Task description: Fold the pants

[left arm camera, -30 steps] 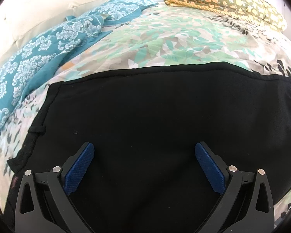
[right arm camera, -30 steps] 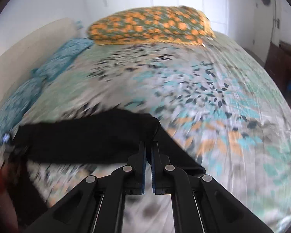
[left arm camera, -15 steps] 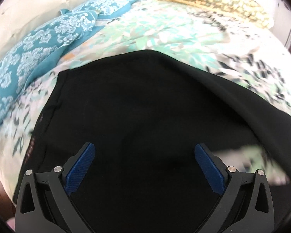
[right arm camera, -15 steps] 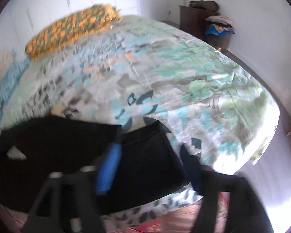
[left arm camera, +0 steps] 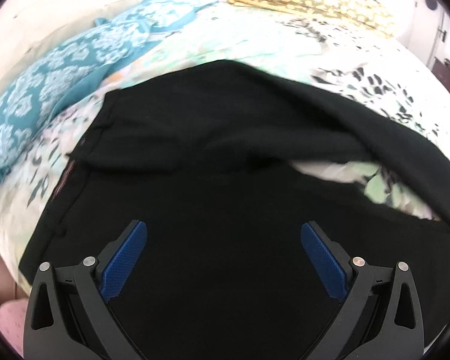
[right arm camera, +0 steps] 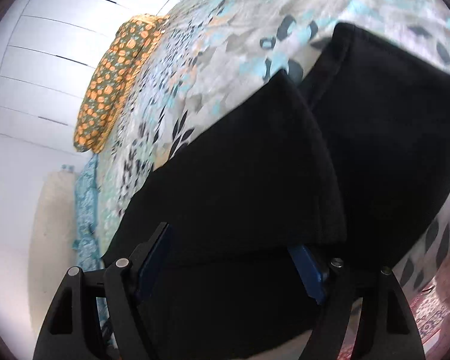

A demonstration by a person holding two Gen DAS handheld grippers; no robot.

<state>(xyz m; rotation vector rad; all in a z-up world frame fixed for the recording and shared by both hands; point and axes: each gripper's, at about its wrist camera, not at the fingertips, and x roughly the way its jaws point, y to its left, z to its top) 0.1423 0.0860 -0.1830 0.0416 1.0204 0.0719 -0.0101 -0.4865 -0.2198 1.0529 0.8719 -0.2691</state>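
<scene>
Both grippers spread wide over black pants on the bed

The left gripper [left arm camera: 224, 258] has its blue-padded fingers [left arm camera: 124, 262] spread wide with nothing between them, poised over the pants [left arm camera: 225, 156]. The right gripper [right arm camera: 231, 262] likewise has its fingers [right arm camera: 307, 267] parted; black cloth lies across the gap and partly over one pad, but they are not pinching it. The pants lie folded over on themselves at the near edge of the bed [left arm camera: 375, 81], one leg layered on the other, with a sliver of the leaf-print cover showing between the legs. Further out, a teal patterned pillow [left arm camera: 54, 90] rests along the bed's left edge and an orange-flowered pillow [right arm camera: 117, 81] sits at the far edge. White closet doors [right arm camera: 45, 60] stand beyond it.
</scene>
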